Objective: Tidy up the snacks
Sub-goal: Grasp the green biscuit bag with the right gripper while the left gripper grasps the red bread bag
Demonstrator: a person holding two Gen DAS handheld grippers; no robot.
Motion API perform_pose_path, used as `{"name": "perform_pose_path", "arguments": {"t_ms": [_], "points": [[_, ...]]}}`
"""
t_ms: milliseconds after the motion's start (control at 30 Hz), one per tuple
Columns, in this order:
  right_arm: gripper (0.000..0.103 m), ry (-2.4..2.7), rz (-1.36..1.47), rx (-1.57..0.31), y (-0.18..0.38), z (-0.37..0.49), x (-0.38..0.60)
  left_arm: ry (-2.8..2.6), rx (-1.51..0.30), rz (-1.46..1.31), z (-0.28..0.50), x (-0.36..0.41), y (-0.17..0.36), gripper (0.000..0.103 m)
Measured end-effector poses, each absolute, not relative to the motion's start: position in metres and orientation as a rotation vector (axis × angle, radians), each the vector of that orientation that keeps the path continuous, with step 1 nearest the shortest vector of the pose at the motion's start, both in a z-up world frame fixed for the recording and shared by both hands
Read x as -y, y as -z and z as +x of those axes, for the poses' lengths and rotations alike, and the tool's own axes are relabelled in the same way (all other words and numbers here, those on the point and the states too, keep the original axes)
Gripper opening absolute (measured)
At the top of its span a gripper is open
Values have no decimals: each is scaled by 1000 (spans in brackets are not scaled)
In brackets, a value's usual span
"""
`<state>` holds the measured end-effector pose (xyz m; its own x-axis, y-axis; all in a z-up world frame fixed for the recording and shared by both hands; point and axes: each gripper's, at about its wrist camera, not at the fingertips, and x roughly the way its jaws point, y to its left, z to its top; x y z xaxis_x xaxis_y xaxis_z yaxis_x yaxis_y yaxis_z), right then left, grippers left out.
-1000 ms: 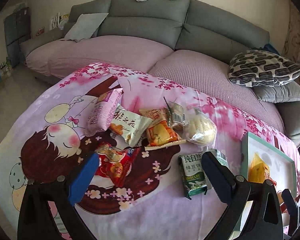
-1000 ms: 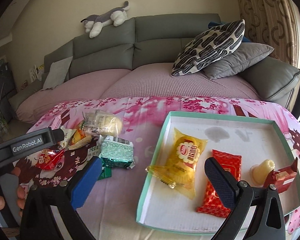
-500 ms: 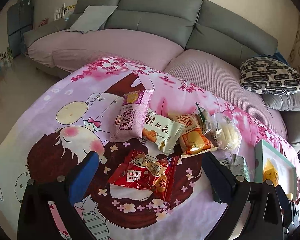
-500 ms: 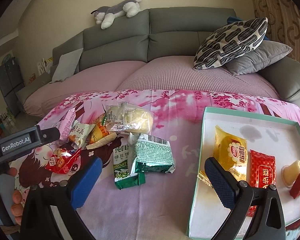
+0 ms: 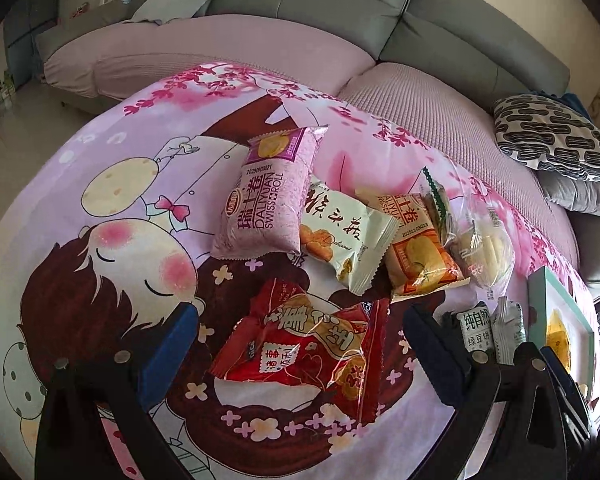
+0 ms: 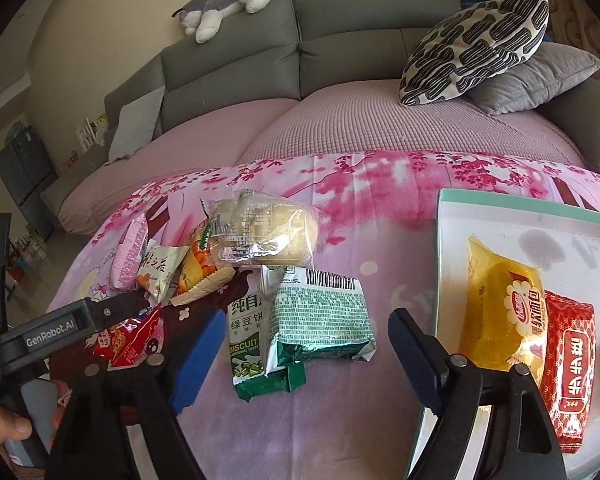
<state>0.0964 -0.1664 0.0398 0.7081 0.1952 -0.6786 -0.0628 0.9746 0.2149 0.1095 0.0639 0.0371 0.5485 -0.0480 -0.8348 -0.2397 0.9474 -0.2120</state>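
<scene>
A red snack bag lies on the pink cartoon cloth between the wide-apart fingers of my left gripper, untouched by the pads. Behind it sit a pink Swiss-roll pack, a white pack, an orange pack and a clear bread bag. My right gripper hovers over two green biscuit packs; its jaws are closing, with the packs between them and the pads apart from them. The white tray at the right holds a yellow pack and a red pack.
A grey sofa with pink seat covers runs behind the table, with patterned and grey cushions and a plush toy on its back. A hand holds the left gripper's handle at the lower left of the right wrist view.
Both grippers moved left and lower. The red bag now lies between the left fingers; the green packs now lie between the right fingers, which have narrowed. The tray slid rightward in both views.
</scene>
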Motion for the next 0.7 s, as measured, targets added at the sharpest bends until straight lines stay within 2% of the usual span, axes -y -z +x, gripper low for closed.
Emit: {"name": "perform_pose_path", "arguments": {"t_ms": [267,367,567,700], "points": [[70,-152,228,-818,-29,111,173,-117,-1049,-341,120,-67,-20,101],[68,-152,240,-836,-24,113,174,-111,-1067,-341,121,-65,-16,90],[60,-153,276,-835,-22,111,180,-123,-1076,-312,122,-60,-13,90],[58,-157,293,-832,-23,109,184,-138,-1081,-289,122,-57,-13,78]]}}
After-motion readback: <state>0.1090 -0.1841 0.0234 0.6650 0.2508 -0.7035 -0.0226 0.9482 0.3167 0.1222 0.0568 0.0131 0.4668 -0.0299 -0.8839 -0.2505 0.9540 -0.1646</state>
